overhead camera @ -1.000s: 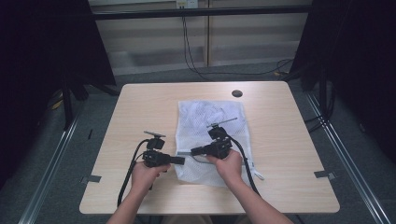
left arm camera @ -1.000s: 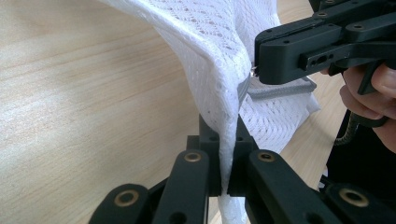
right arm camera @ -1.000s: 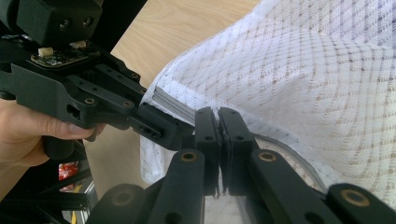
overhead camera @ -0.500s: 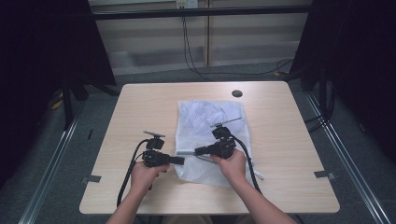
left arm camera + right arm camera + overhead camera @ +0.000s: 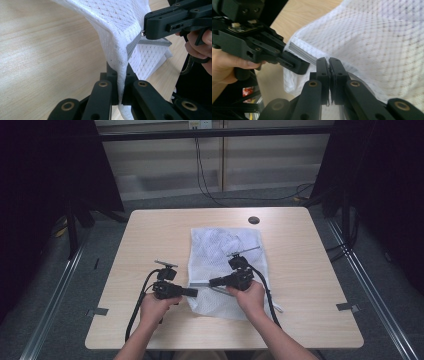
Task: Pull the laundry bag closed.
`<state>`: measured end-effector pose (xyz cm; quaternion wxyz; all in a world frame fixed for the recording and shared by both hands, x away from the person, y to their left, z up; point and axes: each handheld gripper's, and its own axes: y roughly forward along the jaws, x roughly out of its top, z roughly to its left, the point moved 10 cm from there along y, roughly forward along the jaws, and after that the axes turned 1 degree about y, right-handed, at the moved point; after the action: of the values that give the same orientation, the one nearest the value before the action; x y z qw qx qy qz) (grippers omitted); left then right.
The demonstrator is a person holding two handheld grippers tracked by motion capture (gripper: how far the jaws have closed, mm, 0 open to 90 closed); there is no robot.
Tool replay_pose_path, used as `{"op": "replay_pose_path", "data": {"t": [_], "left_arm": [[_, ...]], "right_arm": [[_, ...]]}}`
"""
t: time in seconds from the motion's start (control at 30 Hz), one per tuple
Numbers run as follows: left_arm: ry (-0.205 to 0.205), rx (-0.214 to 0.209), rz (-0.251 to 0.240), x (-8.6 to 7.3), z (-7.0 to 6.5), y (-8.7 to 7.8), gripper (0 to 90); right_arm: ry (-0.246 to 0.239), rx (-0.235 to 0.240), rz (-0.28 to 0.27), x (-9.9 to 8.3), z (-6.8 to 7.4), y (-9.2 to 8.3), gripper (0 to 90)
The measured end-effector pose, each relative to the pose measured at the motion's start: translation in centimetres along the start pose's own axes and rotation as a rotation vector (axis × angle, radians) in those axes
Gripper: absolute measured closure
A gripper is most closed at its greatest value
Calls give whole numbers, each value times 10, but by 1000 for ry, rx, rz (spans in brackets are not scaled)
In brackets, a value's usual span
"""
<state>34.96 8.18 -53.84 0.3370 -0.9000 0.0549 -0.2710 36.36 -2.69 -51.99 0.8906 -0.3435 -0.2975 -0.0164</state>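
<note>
The white mesh laundry bag (image 5: 226, 270) lies flat on the counter (image 5: 150, 240), long axis running away from the person. Its grey zipper (image 5: 133, 45) crosses the near end between the hands. The left gripper (image 5: 119, 82) pinches the bag's edge beside the zipper; the right gripper (image 5: 329, 67), fingers pressed together, apparently nips the zipper's pull. Dark curtains flank the counter.

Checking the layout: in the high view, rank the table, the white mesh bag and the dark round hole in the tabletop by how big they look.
1. table, largest
2. mesh bag, covers a middle patch of it
3. round hole, smallest, a small dark spot near the far edge
</note>
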Motion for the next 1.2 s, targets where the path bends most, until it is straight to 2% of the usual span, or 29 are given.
{"op": "replay_pose_path", "data": {"t": [0.03, 0.1, 0.17, 0.27, 0.3, 0.37, 0.4, 0.43, 0.47, 0.67, 0.73, 0.77, 0.9, 0.97, 1.07, 1.17, 1.2], "left_arm": [[-7, -5, -1, 0, -1, 0, 890], [11, 7, -2, 1, 3, -1, 890], [-8, 5, -14, 2, 2, -1, 890], [-8, 5, -16, 2, 2, -1, 890], [8, 5, -4, 1, 2, -1, 890], [-29, -10, -18, 2, -2, 1, 890], [-30, -6, -25, 2, -1, 1, 890], [-10, -1, -9, 1, 0, 0, 890], [-9, 2, -12, 1, 1, -1, 890], [-29, -12, -10, 1, -2, 0, 890], [-1, -5, 2, 0, 0, 0, 890], [-31, -12, -12, 1, -2, 1, 890], [-13, -11, -3, 0, -1, 1, 890], [-17, -4, -6, 0, -1, 1, 890], [-24, -14, -8, 1, -2, 1, 890], [-8, -13, 5, -1, 0, 0, 890], [-19, -16, -5, 0, -1, 0, 890]], "right_arm": [[2, 0, 3, 0, 0, -1, 870], [4, 2, -3, 0, -2, -2, 871], [1, -5, 1, -1, -4, -3, 870], [8, -10, -1, -2, -7, -6, 870], [12, -5, -1, -3, -7, -7, 870], [7, -8, -4, -3, -7, -7, 870], [8, -8, -2, -3, -7, -7, 871], [8, -7, -1, -3, -7, -7, 870], [3, -12, -2, -3, -8, -7, 870], [1, -7, -2, -4, -8, -8, 870], [7, -10, 4, -5, -8, -8, 871], [5, -18, 4, -5, -9, -9, 871], [1, -11, 2, -5, -9, -10, 871], [3, -9, 2, -6, -9, -10, 871], [14, -9, 1, -6, -12, -11, 871], [17, -10, -1, -7, -14, -13, 871], [14, -8, -4, -7, -14, -13, 871]]}}
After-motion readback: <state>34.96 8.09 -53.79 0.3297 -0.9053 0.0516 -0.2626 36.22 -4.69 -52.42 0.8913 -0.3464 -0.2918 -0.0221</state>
